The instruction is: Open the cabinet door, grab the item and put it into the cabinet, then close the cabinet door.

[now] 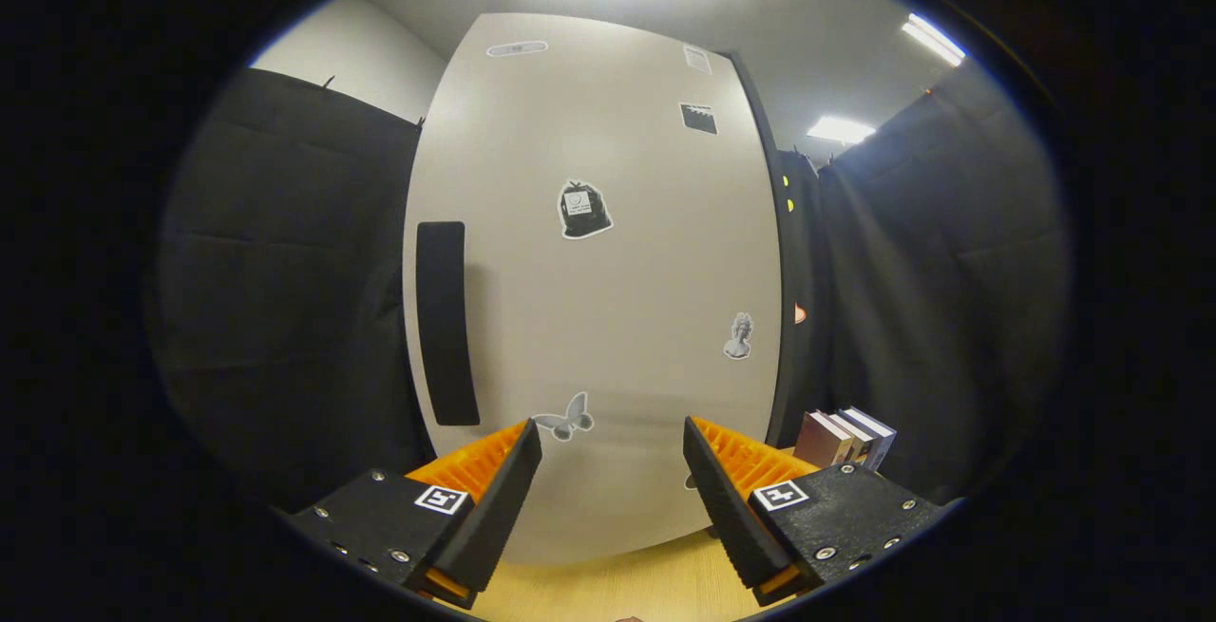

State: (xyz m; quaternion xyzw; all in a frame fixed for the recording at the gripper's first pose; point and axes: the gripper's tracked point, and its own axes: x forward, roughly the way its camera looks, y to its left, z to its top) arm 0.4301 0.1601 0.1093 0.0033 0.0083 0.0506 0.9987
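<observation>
Ahead of you: cabinet door (608, 299) closed, handle (446, 323) on its left edge; aim there
Gripper (613, 451): fingers spread, holding nothing; ready for the handle
Item: small boxes (845, 439) beside the cabinet, right of the fingers

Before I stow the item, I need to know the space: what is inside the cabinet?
Unknown: the pale, sticker-covered cabinet door with its black vertical handle is closed and hides the interior. The open tongs hold nothing, facing the door.
</observation>
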